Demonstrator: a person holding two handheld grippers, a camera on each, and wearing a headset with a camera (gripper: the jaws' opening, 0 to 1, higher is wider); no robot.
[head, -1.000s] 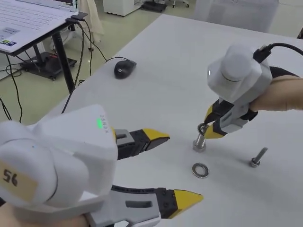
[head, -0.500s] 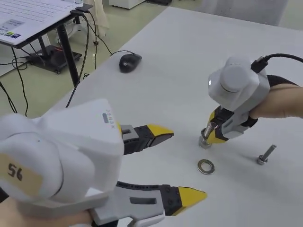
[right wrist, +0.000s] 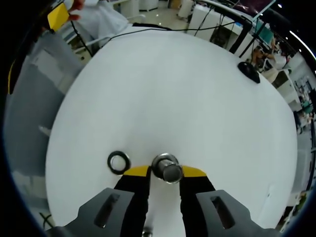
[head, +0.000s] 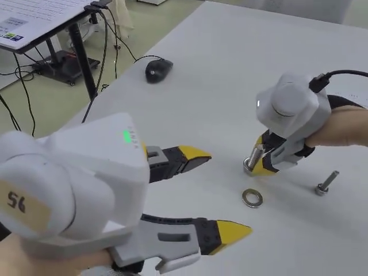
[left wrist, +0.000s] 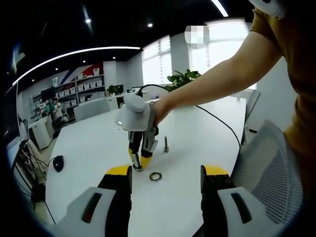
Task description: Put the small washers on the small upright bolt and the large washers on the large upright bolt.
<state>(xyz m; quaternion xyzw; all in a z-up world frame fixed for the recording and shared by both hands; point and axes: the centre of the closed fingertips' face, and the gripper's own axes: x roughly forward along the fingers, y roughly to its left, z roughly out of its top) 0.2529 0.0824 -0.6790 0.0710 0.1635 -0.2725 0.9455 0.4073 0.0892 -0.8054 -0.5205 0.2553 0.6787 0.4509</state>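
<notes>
White worktop (head: 230, 69) runs bare and wide toward its far edge, with green floor and cables beyond its left edge. Well in from that edge stands the large bolt (head: 249, 162). The right claw (right wrist: 166, 174) has one yellow tip on each side of it. The right gripper view looks straight down on the bolt's top, snug between the tips, but I cannot tell whether they press on it. A washer (head: 252, 198) lies flat just beside the bolt, toward the near edge, touching nothing. The small bolt (head: 325, 184) stands apart from both, further toward the right edge. The left claw (head: 221, 192) hangs wide apart and empty over the near part of the worktop, short of the washer.

From the left gripper view come the person's bare arm reaching in from the right, a mesh chair (left wrist: 276, 168) at the worktop's edge, a plant (left wrist: 183, 78) by the windows, and shelves along the far wall. From the head view come a laptop (head: 34, 17) on a stand off the left edge and a mouse (head: 158, 70) near that edge, its cable trailing over it.

A tan label (head: 17, 202) on the left gripper's body carries two handwritten characters that read like 56. A green light (head: 126, 137) glows on the housing. The laptop's sticker is too small to read.

Open worktop lies beyond both bolts, toward the far and right edges.
</notes>
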